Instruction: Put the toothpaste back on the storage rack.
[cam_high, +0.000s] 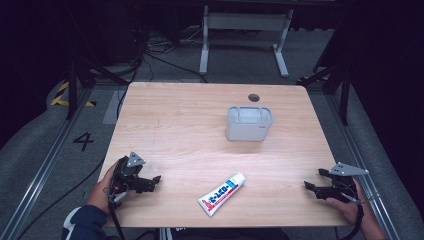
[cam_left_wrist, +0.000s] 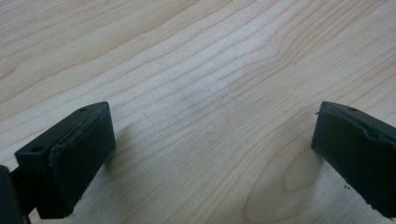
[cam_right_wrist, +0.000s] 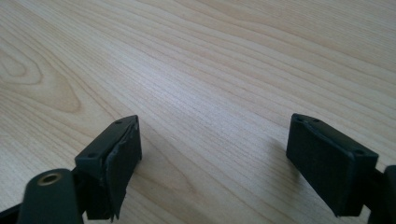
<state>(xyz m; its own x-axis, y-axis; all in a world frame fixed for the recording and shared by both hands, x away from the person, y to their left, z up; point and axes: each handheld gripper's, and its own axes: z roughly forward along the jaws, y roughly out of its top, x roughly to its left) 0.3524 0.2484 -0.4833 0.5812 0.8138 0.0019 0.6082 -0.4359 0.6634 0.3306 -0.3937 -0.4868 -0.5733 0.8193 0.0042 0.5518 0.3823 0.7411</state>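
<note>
Both claws rest on the tabletop, jaws apart and empty. The toothpaste tube lies between left claw and right claw; the tub stands beyond. Approach the tube across its narrow width, then close.

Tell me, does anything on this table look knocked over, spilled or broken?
Nothing stands out. The toothpaste tube lies flat and slanted near the front edge, the white container stands upright farther back, and both grippers rest open on bare wood.

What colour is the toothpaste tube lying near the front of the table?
The toothpaste tube is white with blue and red print, clearest in the high view.
</note>
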